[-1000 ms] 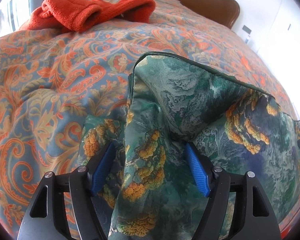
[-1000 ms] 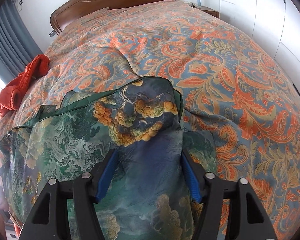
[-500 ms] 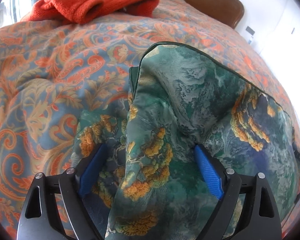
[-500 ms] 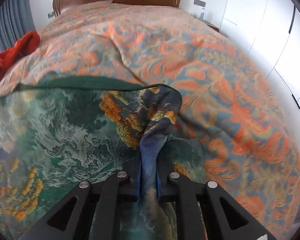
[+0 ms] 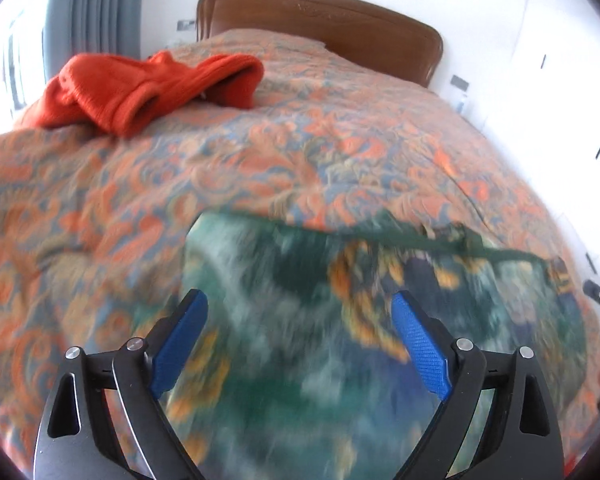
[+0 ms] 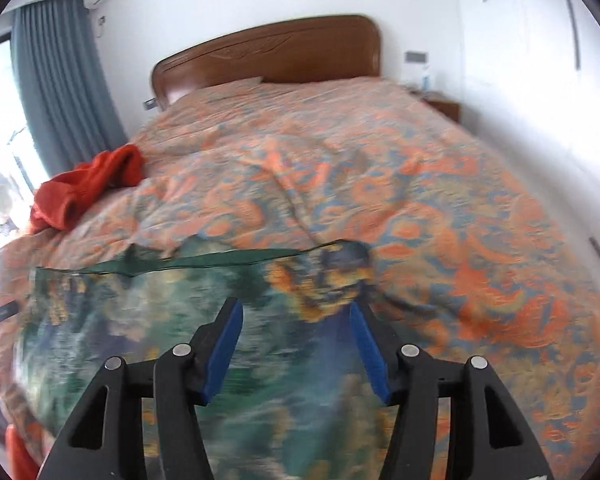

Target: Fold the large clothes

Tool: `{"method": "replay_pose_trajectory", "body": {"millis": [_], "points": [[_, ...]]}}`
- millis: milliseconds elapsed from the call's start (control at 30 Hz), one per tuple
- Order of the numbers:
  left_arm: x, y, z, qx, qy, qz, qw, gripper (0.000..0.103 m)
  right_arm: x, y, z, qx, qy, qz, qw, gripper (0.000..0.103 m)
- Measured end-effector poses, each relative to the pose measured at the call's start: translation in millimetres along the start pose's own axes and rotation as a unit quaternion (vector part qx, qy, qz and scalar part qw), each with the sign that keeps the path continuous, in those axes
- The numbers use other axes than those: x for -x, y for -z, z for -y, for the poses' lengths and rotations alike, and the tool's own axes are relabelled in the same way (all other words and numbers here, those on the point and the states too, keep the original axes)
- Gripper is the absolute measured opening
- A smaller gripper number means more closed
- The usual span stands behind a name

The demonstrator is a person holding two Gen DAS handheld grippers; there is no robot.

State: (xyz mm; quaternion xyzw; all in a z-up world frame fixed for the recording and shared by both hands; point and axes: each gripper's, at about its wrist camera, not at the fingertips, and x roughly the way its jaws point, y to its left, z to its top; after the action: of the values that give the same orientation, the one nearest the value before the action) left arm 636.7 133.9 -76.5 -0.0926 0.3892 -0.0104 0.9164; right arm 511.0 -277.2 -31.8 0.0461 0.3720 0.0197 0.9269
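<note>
While opening, both tools above garment [image 5: 300, 320]

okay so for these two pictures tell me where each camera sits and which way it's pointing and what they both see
Left wrist: sits on the left gripper, looking forward and down over the green patterned garment toward the headboard; its opening blue-padded jaws show.
Right wrist: sits on the right gripper, facing likewise across the bedspread; its jaws, opening too, show.
Shared: garment, bedspread, headboard, orange sweater, grey curtain.
</note>
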Motion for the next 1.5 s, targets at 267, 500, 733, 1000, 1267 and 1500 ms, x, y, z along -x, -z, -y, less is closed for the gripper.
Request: {"method": "replay_pose_trajectory", "body": {"millis": [267,500,733,1000,1267,1500], "points": [[-99.7,-1.2,-36.5,0.048,-0.107,-0.046,0.9921,0.096,-87.9,16.4,0.0,-0.055,-0.006,-0.039,0.998,0.057],[-114.7,12.5,-71.4,0.131,-0.046,-0.057,0.9886,0.102,-114.8,43.7,50.6,-0.147,-0.076,0.0,0.986,0.057],[-59.9,0.0,-41.3,0.078,-0.037,-0.035,0.9957,0.097,-104.1,40.0,44.2,-0.138,-0.061,-0.001,0.989,0.057],[25.3,35.1,96.9,-0.116,0.068,0.0,0.9909,0.101,12.3,54.9,13.7,-0.081,-0.082,0.047,0.992,0.065],[-62.8,46.2,144.7,-0.113,0.042,-0.077,0.9897,0.1,83.8,153.9,6.6,-0.14,-0.11,0.041,0.983,0.065],[-28.4,82.3,153.5,-0.175,0.035,-0.056,0.9823,0.1,111.8,206.0,19.4,-0.162,-0.086,0.008,0.983,0.065]]}}
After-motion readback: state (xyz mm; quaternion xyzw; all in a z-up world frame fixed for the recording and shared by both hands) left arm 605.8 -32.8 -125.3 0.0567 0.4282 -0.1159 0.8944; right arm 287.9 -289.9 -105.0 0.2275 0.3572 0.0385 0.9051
